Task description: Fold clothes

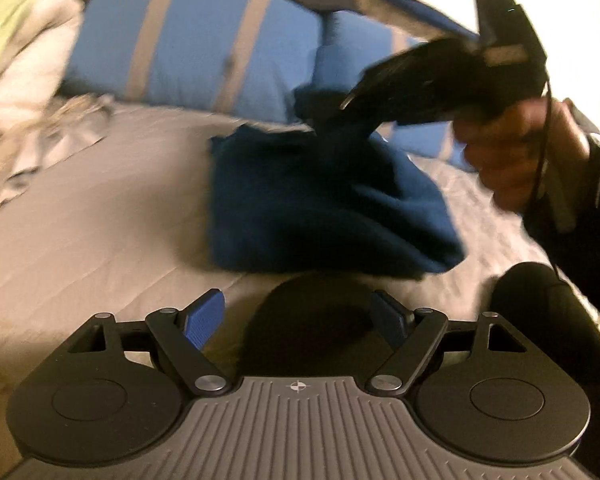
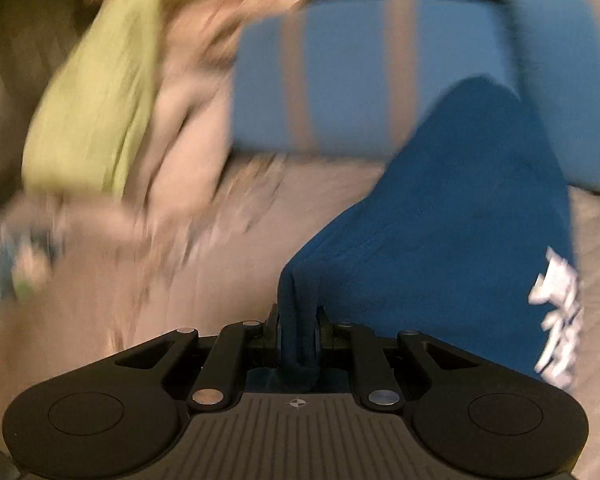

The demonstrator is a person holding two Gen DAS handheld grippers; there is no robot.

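Dark blue garment (image 1: 324, 200), partly folded, lying on the grey bedsheet (image 1: 100, 208) in front of a blue striped pillow (image 1: 204, 52). Right gripper (image 2: 298, 336): jaws clamping a bunched edge of the garment, lifting it. Left gripper (image 1: 300, 316): jaws standing apart, holding nothing, hovering near the garment. Green cloth (image 2: 96, 92) lying beyond, blurred.

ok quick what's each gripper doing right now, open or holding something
Left gripper: open, holding nothing.
Right gripper: shut on a bunched edge of the dark blue garment, lifting it off the bed.
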